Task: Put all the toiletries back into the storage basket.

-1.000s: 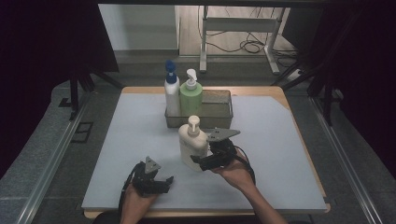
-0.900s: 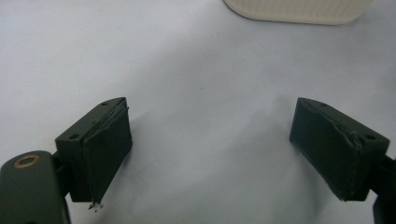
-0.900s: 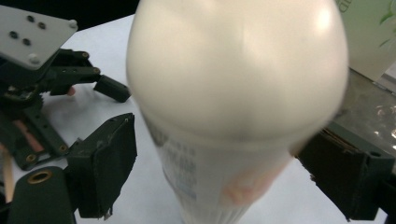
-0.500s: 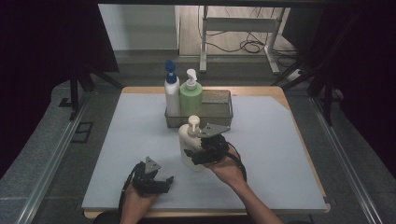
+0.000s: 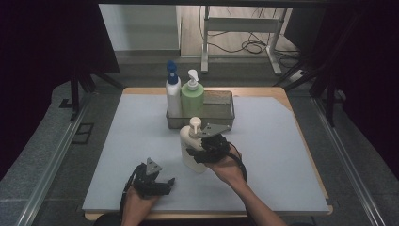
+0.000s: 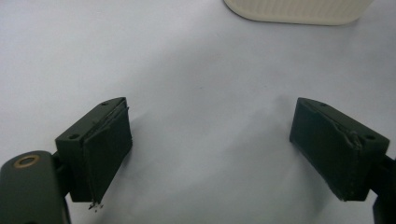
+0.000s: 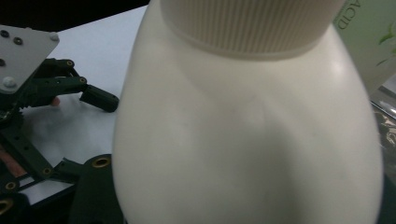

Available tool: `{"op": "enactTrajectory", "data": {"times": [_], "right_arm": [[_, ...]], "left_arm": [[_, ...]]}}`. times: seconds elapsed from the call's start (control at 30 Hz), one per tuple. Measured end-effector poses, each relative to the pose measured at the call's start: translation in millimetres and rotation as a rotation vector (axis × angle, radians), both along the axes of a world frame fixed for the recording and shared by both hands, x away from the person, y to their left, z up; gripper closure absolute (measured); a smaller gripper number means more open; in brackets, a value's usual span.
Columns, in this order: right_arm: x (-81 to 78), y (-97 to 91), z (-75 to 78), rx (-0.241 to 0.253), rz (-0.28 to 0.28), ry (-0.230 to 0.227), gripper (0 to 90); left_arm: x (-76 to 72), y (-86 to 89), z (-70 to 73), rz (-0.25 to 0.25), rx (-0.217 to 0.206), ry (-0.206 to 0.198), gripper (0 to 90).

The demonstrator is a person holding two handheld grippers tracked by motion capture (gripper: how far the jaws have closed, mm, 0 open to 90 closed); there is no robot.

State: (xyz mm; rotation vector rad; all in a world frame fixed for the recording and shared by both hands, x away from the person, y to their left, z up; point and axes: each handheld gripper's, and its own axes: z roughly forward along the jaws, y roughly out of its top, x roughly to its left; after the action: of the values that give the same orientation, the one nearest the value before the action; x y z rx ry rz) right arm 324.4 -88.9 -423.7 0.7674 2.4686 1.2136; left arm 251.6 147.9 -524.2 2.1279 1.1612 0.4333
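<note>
Right tongs point(image 5: 200, 151) moved in, closing around the cream bottle point(image 5: 192, 150); left tongs point(image 5: 162, 181) rest released.

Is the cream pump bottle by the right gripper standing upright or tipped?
Upright. The cream pump bottle stands on its base on the table mat, pump head on top, with the right gripper around its body.

Grey tabletop point(image 5: 117, 155) with a metal tray point(image 5: 221, 107) at 12 o'clock. In the tray's left end stand a white bottle with a blue pump point(image 5: 172, 94) and, touching it at 3 o'clock, a green bottle with a white pump point(image 5: 192, 96).
</note>
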Motion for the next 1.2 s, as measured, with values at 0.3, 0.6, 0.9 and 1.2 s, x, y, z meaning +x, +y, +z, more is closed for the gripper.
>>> {"op": "enactTrajectory", "data": {"times": [0.3,0.6,0.9,1.2], "right_arm": [[2.7,-4.6,7.1,-0.002,0.014,0.019,38.7],[7.2,-17.0,21.0,0.006,0.002,0.007,38.9],[13.6,-28.0,35.5,0.009,-0.018,-0.017,38.9],[22.4,-40.6,52.0,0.013,-0.050,-0.034,39.0]], "left_arm": [[0.0,0.0,-0.1,0.000,0.000,-0.001,12.4],[0.1,0.0,-0.1,0.000,0.000,-0.002,12.4],[0.1,0.0,-0.1,0.000,0.000,-0.001,12.4],[0.2,0.0,-0.2,0.001,-0.002,0.000,12.3]]}}
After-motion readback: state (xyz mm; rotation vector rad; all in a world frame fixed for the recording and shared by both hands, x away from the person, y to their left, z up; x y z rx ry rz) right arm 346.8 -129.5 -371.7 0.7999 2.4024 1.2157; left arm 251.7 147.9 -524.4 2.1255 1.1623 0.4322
